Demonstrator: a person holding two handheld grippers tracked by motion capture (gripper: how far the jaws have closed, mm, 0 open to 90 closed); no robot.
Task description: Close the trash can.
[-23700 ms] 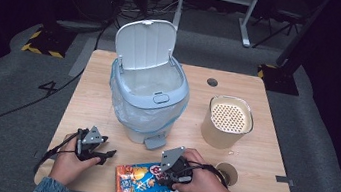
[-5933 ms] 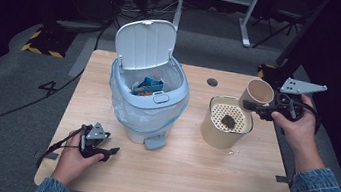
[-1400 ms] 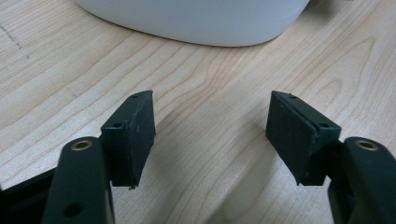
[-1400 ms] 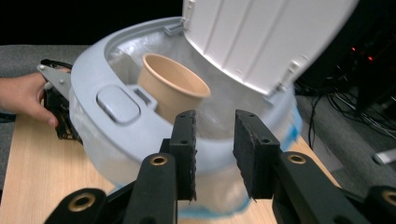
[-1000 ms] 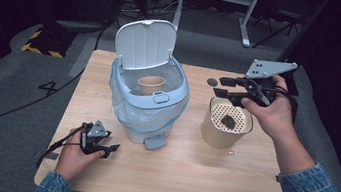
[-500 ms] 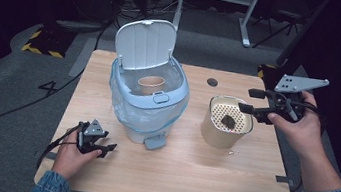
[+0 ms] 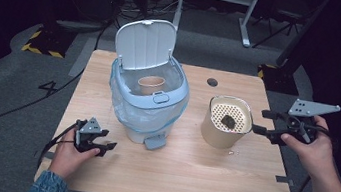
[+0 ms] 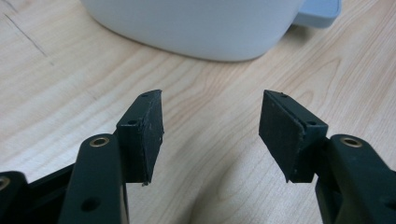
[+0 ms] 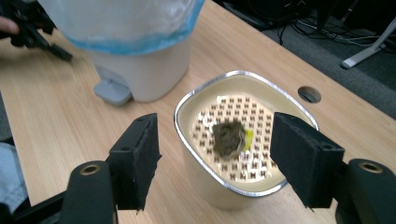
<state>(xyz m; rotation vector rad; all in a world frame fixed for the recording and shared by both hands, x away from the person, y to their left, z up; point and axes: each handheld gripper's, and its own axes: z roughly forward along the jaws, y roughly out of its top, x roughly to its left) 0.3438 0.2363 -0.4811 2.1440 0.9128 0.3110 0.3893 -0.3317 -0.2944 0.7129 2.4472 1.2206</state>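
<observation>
A bin was placed left of a strainer pot on the table; a cup was seen inside the bin, a lump in the pot.

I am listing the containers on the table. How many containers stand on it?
2. The pedal bin, lid open, stands left of centre with a paper cup inside. The beige container with a perforated insert stands to its right.

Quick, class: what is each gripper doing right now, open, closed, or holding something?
Left gripper: open, holding nothing, low over the table near the bin.
Right gripper: open, holding nothing, above the cream container.
</observation>
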